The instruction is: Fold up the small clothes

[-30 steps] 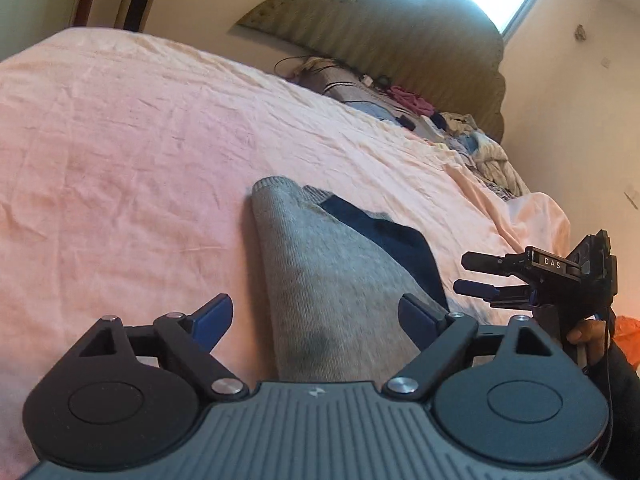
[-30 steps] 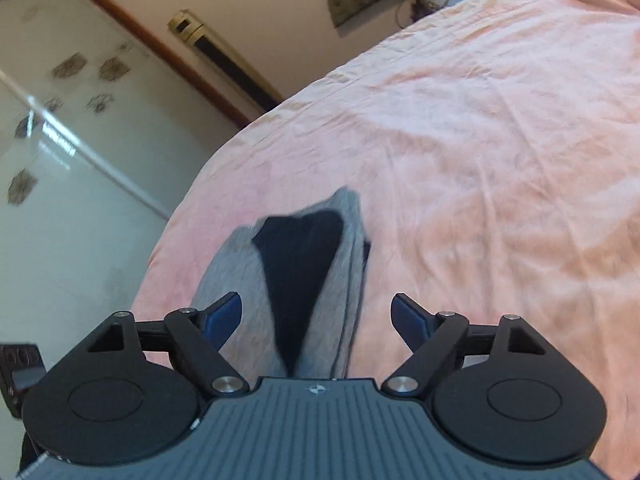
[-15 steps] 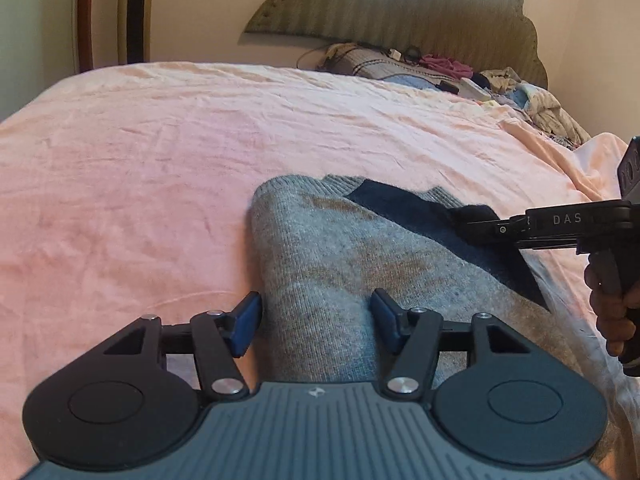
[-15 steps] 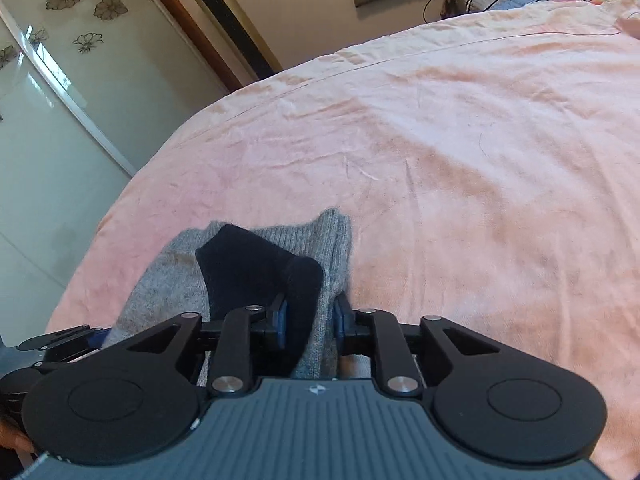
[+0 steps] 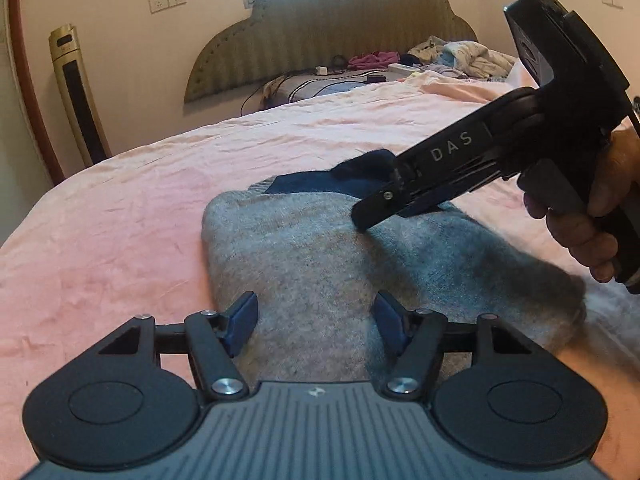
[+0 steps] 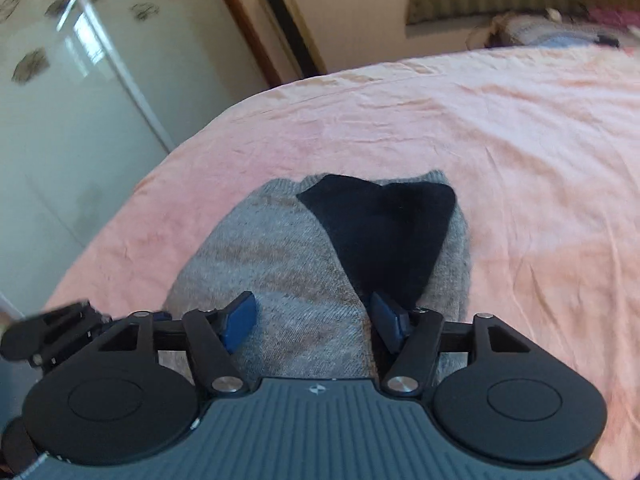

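The only readable lettering is "DAS", in pale capitals on the black side bar of the right gripper [image 5: 374, 212], seen from the left wrist view where that gripper reaches in from the right. A small pale emblem (no letters, only a mark) sits on the ribbed grey housing [image 5: 316, 392] nearest each camera. Nothing else can be read.

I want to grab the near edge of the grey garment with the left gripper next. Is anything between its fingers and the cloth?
Nothing visible. The left gripper, jaws opening, sits right over the grey garment, with only cloth between its fingers. The right gripper is farther up, by the navy patch.
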The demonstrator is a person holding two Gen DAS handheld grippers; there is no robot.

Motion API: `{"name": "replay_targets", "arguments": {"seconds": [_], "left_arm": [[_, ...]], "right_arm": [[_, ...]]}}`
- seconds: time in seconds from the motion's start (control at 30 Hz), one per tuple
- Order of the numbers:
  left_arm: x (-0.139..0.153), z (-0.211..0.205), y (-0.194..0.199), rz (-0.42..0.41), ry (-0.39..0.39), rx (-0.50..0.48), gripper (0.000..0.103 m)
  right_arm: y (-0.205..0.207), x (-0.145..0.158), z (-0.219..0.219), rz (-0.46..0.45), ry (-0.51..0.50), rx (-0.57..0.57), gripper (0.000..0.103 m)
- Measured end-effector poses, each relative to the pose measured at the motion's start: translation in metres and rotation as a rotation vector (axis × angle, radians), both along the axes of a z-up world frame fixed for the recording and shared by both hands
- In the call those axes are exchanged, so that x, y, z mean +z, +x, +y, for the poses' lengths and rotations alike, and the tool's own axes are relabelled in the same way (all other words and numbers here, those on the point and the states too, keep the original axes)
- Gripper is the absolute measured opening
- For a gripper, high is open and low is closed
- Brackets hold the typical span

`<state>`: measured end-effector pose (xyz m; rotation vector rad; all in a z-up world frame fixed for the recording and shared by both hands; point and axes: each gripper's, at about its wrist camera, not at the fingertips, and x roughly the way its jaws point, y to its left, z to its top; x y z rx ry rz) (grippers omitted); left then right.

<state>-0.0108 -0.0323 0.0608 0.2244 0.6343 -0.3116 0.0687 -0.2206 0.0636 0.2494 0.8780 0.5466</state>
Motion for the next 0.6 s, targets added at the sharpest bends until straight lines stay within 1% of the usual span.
{"name": "replay_targets", "arguments": {"seconds": [0.03,0.07,0.1,0.13,0.17,0.2,0.23,0.27,0.3,0.33,0.37,0.4,0.43,0.47,0.5,0.53,0.57,0.6], "left_arm": [[0.005,0.006,-0.010,0.002,-0.025,0.001,0.063],[0.009,0.012,-0.019,0.001,-0.053,-0.003,0.064],[0.010,0.015,-0.024,0.015,-0.082,-0.016,0.064],[0.006,0.015,-0.028,0.046,-0.102,-0.036,0.064],[0.000,0.012,-0.028,0.079,-0.103,-0.052,0.064],[-0.010,0.007,-0.026,0.100,-0.077,-0.048,0.064],[-0.019,0.002,-0.024,0.094,-0.048,-0.032,0.065],[-0.022,0.001,-0.024,0.071,-0.035,-0.018,0.065],[-0.020,0.002,-0.025,0.073,-0.039,-0.014,0.065],[-0.014,0.005,-0.028,0.088,-0.059,-0.007,0.064],[-0.007,0.010,-0.033,0.097,-0.089,0.003,0.064],[-0.002,0.017,-0.038,0.100,-0.117,0.024,0.064],[0.002,0.022,-0.045,0.104,-0.135,0.052,0.065],[0.004,0.028,-0.053,0.108,-0.157,0.093,0.071],[0.003,0.033,-0.062,0.108,-0.183,0.140,0.081],[0.000,0.036,-0.072,0.109,-0.206,0.183,0.085],[-0.005,0.037,-0.080,0.114,-0.219,0.210,0.085],[-0.012,0.037,-0.086,0.132,-0.224,0.234,0.085]], "right_arm": [[-0.008,0.009,0.000,-0.014,-0.022,-0.015,0.058],[-0.021,0.017,0.000,-0.045,-0.023,-0.005,0.059],[-0.035,0.022,0.000,-0.068,0.006,0.019,0.059],[-0.044,0.022,0.001,-0.070,0.037,0.042,0.068],[-0.048,0.018,0.004,-0.055,0.048,0.058,0.073],[-0.047,0.005,0.009,-0.014,0.028,0.061,0.078],[-0.043,-0.008,0.009,0.013,0.016,0.056,0.075],[-0.043,-0.013,0.004,-0.036,0.053,0.052,0.072],[-0.043,-0.012,-0.003,-0.007,0.084,0.024,0.068],[-0.044,-0.006,-0.006,0.022,0.090,-0.009,0.064],[-0.051,0.005,-0.010,0.034,0.076,-0.031,0.064],[-0.062,0.014,-0.010,-0.001,0.055,-0.034,0.068],[-0.077,0.023,-0.011,-0.045,0.029,-0.040,0.081],[-0.095,0.029,-0.011,-0.093,-0.003,-0.054,0.088],[-0.113,0.031,-0.011,-0.129,-0.034,-0.068,0.098],[-0.128,0.030,-0.010,-0.153,-0.071,-0.077,0.100],[-0.146,0.025,-0.010,-0.167,-0.126,-0.093,0.100],[-0.159,0.017,-0.010,-0.157,-0.172,-0.111,0.100]]}}
